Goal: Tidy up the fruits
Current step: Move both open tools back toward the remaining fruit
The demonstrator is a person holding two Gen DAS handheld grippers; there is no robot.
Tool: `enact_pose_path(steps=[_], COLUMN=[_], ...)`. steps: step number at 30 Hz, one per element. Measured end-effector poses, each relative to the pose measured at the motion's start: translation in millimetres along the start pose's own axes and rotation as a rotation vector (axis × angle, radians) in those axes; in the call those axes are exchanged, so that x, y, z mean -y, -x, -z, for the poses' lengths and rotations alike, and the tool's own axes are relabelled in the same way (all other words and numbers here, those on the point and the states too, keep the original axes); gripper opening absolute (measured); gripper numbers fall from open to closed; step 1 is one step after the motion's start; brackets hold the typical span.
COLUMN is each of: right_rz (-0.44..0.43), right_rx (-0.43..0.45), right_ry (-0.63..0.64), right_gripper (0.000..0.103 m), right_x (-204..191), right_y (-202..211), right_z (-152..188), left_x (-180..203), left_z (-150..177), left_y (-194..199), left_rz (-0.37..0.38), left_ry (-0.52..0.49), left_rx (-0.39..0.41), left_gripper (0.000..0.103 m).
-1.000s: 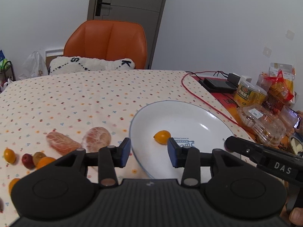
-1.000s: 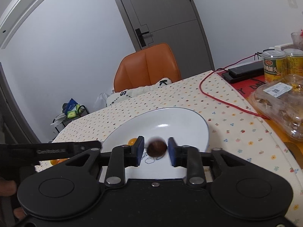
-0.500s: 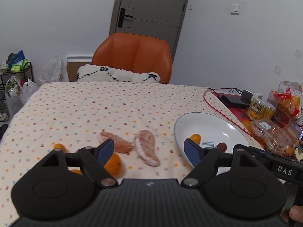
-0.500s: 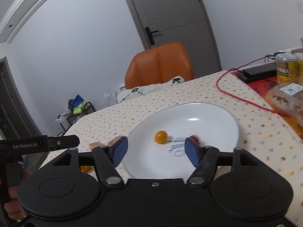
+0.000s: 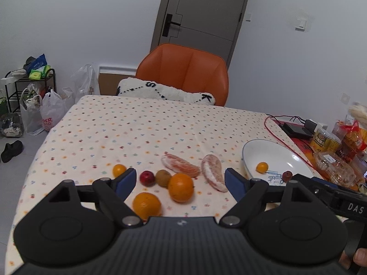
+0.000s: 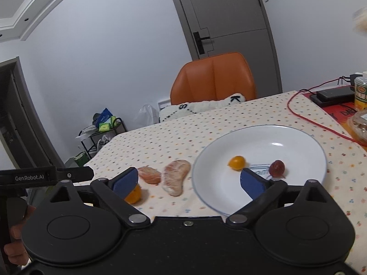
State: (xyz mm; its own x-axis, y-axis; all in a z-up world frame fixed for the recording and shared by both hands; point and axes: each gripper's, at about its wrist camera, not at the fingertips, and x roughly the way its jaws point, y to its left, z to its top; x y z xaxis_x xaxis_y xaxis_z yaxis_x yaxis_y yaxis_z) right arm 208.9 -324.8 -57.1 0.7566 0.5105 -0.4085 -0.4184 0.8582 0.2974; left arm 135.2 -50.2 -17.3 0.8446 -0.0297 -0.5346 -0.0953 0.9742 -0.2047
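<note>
The left claw (image 5: 179, 181) is gaping wide and gripping nothing, hanging above a cluster of fruit on the bench (image 5: 128, 133). The right claw (image 6: 189, 181) is likewise spread wide and empty, hanging over the near rim of the white plate (image 6: 298, 142).

On the plate a small yellow fruit (image 6: 236, 162) and a small dark red fruit (image 6: 277, 167) are lying apart from each other. Just left of the plate two peeled citrus segments (image 6: 175, 176) are resting on the dotted cloth.

The left wrist view is showing more of the fruit: two oranges (image 5: 180, 187), a red fruit (image 5: 147, 178) just beside a brown fruit (image 5: 163, 178), and a small orange fruit (image 5: 119, 170) further left. The right wrist view is catching only part of one orange behind its left finger.

An orange chair (image 5: 183, 73) with a white cushion (image 5: 165, 91) is standing at the far edge, and cans (image 5: 325, 138), a red cable (image 6: 321, 123) and plastic packets are crowding the right side.
</note>
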Motion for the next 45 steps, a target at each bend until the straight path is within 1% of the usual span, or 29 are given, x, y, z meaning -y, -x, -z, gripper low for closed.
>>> enact_pose_path(steps=[11, 17, 23, 30, 40, 42, 45], right_rz=[-0.038, -0.066, -0.086, -0.096, -0.092, -0.096, -0.105], right_rx=[-0.025, -0.039, -0.059, -0.082, -0.118, -0.122, -0.134], right_ry=[0.013, 0.028, 0.046, 0.054, 0.047, 0.049, 0.056], right_gripper=[0.103, 0.103, 0.103, 0.103, 0.103, 0.103, 0.103], right_x=[-30, -51, -67, -76, -72, -72, -73], right_y=[-9, -16, -26, -37, -51, -52, -58], right_z=[8, 12, 14, 16, 22, 23, 24], left_x=[-32, -50, -69, -83, -89, -89, -90], left_z=[9, 13, 20, 29, 39, 40, 42], left_y=[12, 18, 14, 5, -16, -19, -23], left_rz=[-0.035, -0.051, -0.082, -0.105, -0.096, -0.096, -0.091], left_ry=[0.024, 0.032, 0.055, 0.078, 0.092, 0.09, 0.092], left_rx=[-0.012, -0.01, -0.031, -0.055, -0.092, -0.093, -0.1], left_gripper=[0.083, 0.083, 0.083, 0.083, 0.08, 0.079, 0.074])
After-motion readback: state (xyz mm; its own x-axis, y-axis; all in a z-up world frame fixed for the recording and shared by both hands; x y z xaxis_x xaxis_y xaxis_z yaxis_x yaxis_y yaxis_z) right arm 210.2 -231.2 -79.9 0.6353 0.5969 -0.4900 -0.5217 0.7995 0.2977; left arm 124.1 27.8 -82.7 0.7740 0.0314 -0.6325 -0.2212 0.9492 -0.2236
